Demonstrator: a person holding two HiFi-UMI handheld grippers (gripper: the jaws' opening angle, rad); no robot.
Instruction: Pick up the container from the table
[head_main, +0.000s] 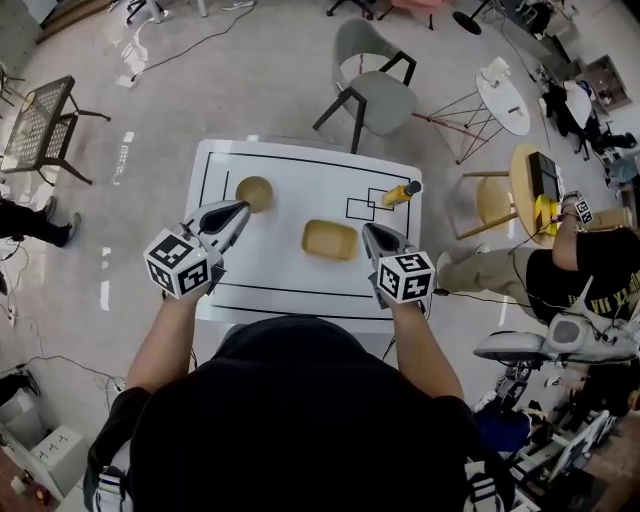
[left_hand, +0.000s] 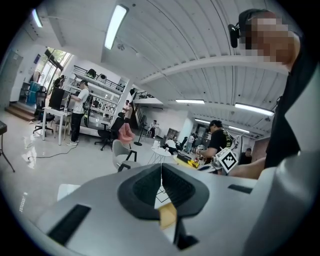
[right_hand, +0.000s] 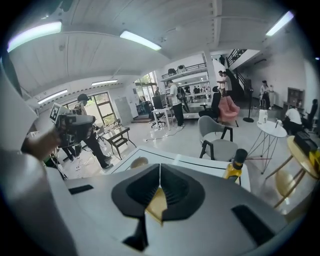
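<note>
The white surface (head_main: 300, 180) carries the yellow container (head_main: 330, 240) near its middle. My left gripper (head_main: 243, 207) hangs off to its left and my right gripper (head_main: 368, 231) just beside its right edge, both with jaws closed together on nothing.
</note>
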